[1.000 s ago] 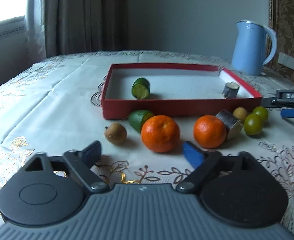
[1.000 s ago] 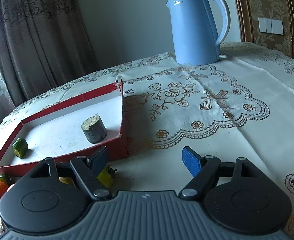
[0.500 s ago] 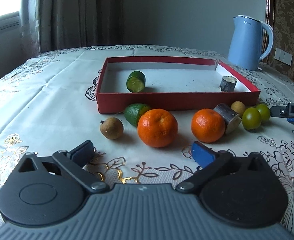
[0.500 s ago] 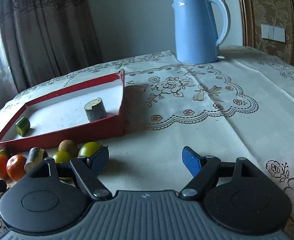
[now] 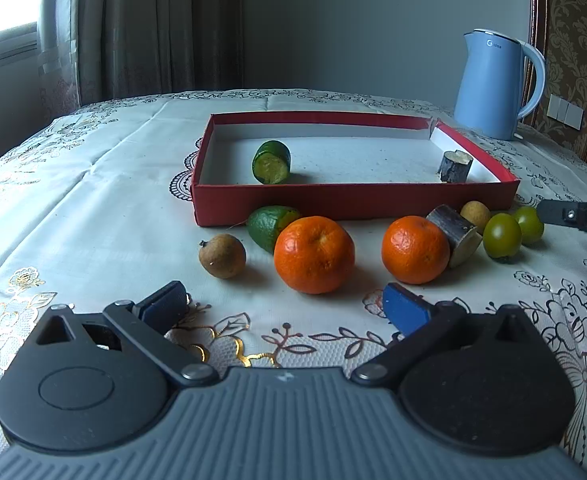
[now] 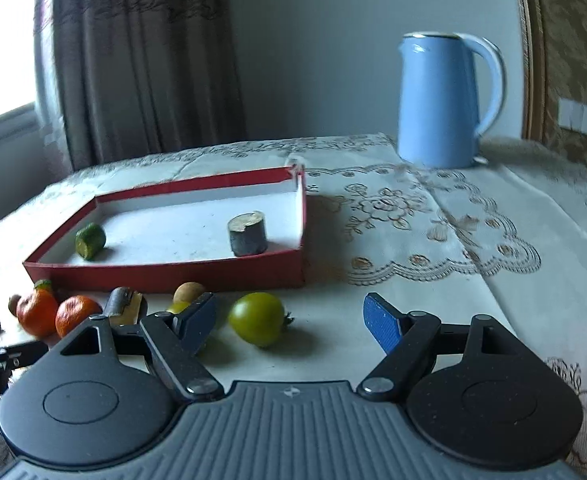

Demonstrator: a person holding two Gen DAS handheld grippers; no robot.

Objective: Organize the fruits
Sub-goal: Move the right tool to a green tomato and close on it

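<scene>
A red box [image 5: 353, 203] holds a green cut fruit [image 5: 271, 162] and a dark cane piece [image 5: 455, 166]. In front of it lie a brown longan [image 5: 222, 256], a green fruit half [image 5: 271, 224], two oranges [image 5: 314, 255] [image 5: 415, 249], a cane piece [image 5: 455, 234], another longan [image 5: 476, 213] and two green tomatoes [image 5: 502, 235] [image 5: 529, 220]. My left gripper [image 5: 283, 306] is open, just short of the nearer orange. My right gripper [image 6: 291, 320] is open, with a green tomato [image 6: 258, 319] between its fingers. The box [image 6: 173, 272] lies beyond it.
A blue kettle [image 5: 495, 84] stands at the back right of the table, also in the right wrist view [image 6: 445, 100]. A lace-patterned tablecloth [image 6: 433, 232] covers the table. Curtains [image 5: 153, 28] hang behind. The other gripper's tip [image 5: 577, 216] shows at the right edge.
The right gripper has pulled back from the box and swung left, so the green tomato now lies between its fingers. The left gripper has drawn back slightly; both stay open.
</scene>
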